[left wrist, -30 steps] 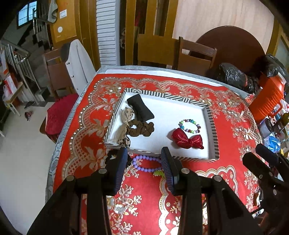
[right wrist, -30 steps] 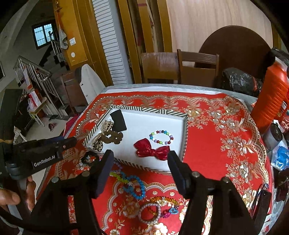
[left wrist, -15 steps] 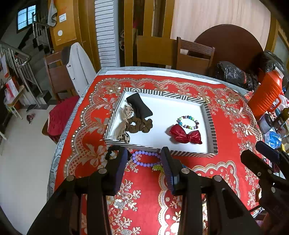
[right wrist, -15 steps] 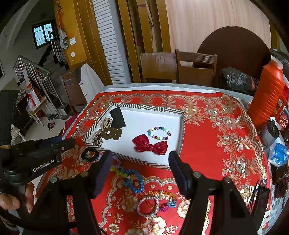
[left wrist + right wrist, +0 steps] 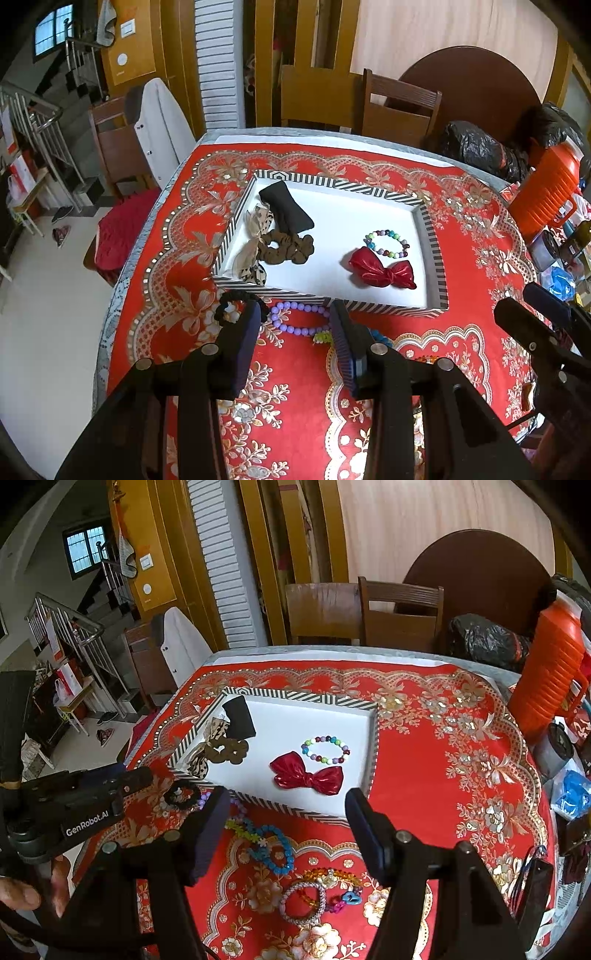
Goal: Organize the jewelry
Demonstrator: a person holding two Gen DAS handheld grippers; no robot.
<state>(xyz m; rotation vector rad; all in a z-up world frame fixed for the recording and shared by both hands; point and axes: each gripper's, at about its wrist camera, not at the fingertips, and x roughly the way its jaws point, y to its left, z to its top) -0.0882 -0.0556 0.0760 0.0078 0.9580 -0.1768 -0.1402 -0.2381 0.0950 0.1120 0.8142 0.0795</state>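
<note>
A striped-rim white tray [image 5: 432, 254] [image 5: 372, 738] on the red cloth holds a red bow [image 5: 380, 271] [image 5: 306, 773], a multicolour bead bracelet [image 5: 388, 243] [image 5: 325, 749], a brown scrunchie [image 5: 286, 249] and a black cloth piece [image 5: 286, 208]. In front of the tray lie a purple bead bracelet [image 5: 299, 319], a black scrunchie [image 5: 236, 304] [image 5: 181, 794], a blue bracelet [image 5: 273, 849] and several more bracelets [image 5: 306, 904]. My left gripper [image 5: 293, 343] is open and empty above the purple bracelet. My right gripper [image 5: 286, 832] is open and empty above the loose bracelets.
An orange ribbed container [image 5: 550, 672] and small clutter [image 5: 569, 790] stand at the table's right edge. Black bags [image 5: 476, 151] and wooden chairs [image 5: 399, 107] are behind the table. The left table edge drops to the floor [image 5: 44, 314].
Both grippers have drawn back slightly from the tray and stay open. Nothing on the table has moved.
</note>
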